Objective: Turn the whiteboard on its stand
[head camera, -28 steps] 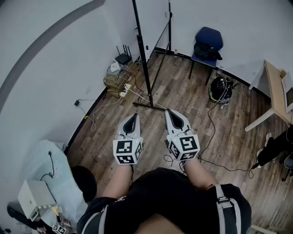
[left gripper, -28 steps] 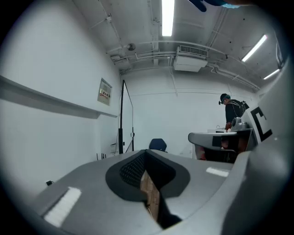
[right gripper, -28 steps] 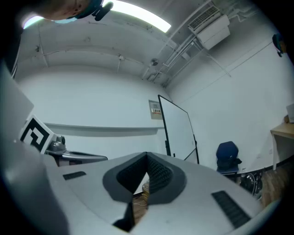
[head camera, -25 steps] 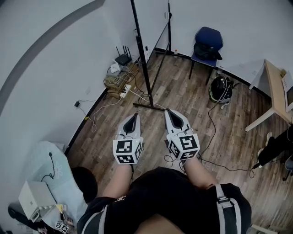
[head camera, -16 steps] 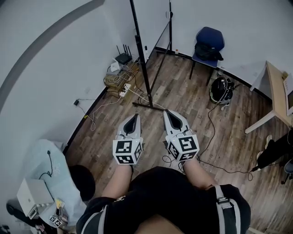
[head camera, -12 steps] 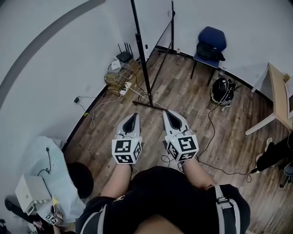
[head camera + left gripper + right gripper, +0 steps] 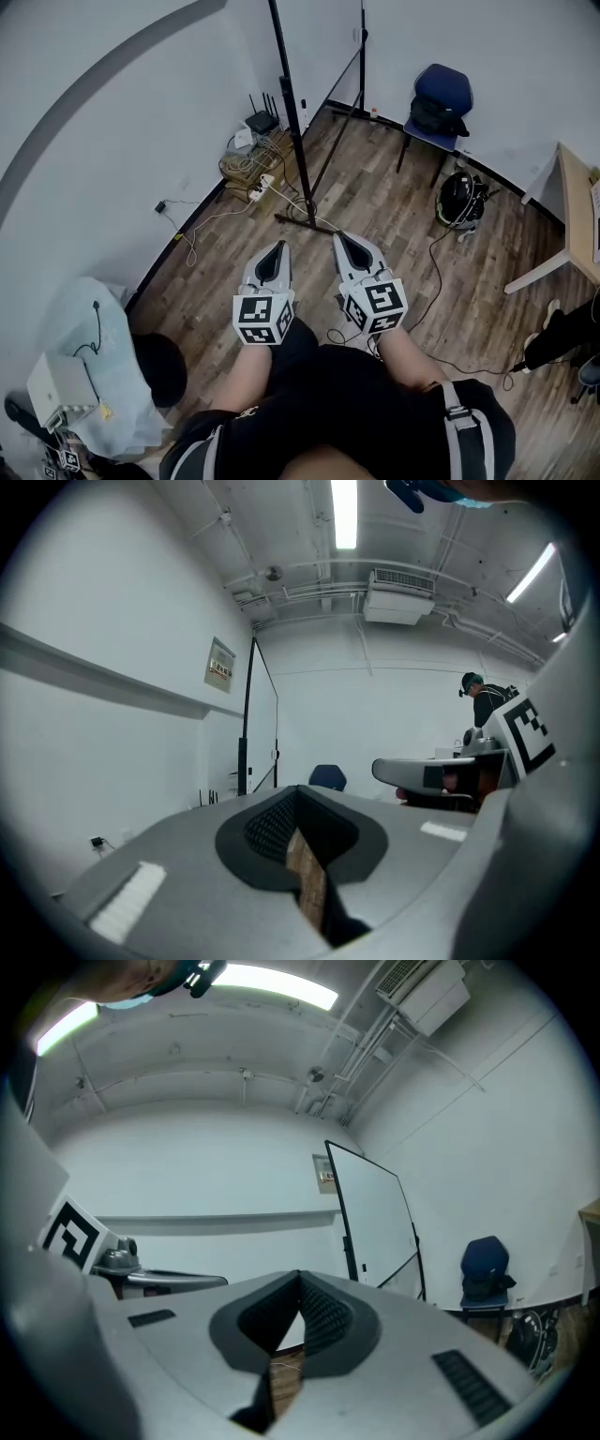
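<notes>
The whiteboard [image 7: 375, 1223] is a white panel in a thin black frame, seen nearly edge-on in the head view between two black uprights [image 7: 287, 94]. Its stand foot [image 7: 306, 221] rests on the wood floor just ahead of both grippers. My left gripper [image 7: 274, 253] and right gripper [image 7: 346, 240] are held side by side above the floor, tips toward the stand and short of it. Both are shut with nothing in them. In the left gripper view the upright [image 7: 246, 726] stands ahead, left of the shut tips [image 7: 298, 789]. The right gripper's tips [image 7: 300, 1279] are also together.
A blue chair with a black bag [image 7: 441, 95] stands by the far wall, a helmet [image 7: 461, 196] on the floor near it. A router and tangled cables [image 7: 253, 142] lie left of the stand. A table [image 7: 574, 217] is at the right. A person [image 7: 484, 701] stands behind.
The head view has shifted slightly toward the stand, and the foot now lies closer to the gripper tips. Both grippers stay shut and side by side.
</notes>
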`<state>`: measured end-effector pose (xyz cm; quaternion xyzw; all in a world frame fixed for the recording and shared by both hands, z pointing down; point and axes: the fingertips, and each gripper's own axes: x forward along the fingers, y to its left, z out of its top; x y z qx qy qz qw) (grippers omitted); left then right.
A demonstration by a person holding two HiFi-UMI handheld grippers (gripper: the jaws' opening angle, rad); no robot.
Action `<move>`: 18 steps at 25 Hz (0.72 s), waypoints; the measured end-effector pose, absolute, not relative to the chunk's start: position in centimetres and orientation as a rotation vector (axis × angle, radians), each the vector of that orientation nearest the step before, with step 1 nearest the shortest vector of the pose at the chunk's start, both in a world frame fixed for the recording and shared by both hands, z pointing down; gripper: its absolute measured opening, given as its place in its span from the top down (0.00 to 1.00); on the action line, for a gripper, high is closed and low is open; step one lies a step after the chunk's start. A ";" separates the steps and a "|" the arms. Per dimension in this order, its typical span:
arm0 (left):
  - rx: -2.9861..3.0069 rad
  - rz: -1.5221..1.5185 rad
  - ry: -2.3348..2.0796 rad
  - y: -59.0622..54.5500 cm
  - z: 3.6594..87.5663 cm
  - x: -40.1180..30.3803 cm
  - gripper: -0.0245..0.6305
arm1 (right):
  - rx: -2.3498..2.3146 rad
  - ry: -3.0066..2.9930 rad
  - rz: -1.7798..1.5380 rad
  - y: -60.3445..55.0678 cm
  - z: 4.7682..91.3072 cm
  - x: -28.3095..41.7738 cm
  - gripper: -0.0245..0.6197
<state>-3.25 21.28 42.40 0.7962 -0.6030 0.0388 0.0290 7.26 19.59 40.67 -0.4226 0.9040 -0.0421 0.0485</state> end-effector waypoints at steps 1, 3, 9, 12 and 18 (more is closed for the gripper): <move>2.454 0.121 -1.861 20.8 42.6 -3.4 0.95 | -1.283 2.758 -0.120 19.3 40.7 7.1 0.95; 2.461 0.129 -1.861 19.8 42.8 -3.6 0.95 | -1.285 2.757 -0.115 18.3 40.8 6.9 0.95; 2.483 0.124 -1.827 14.9 43.4 -4.0 0.95 | -1.332 2.738 -0.119 14.1 41.4 6.8 0.95; 2.492 0.118 -1.796 12.6 43.6 -3.6 0.95 | -1.406 2.697 -0.175 11.4 41.9 7.9 0.95; 2.512 0.126 -1.741 6.2 44.1 -4.5 0.95 | -1.474 2.658 -0.212 5.5 42.3 7.4 0.95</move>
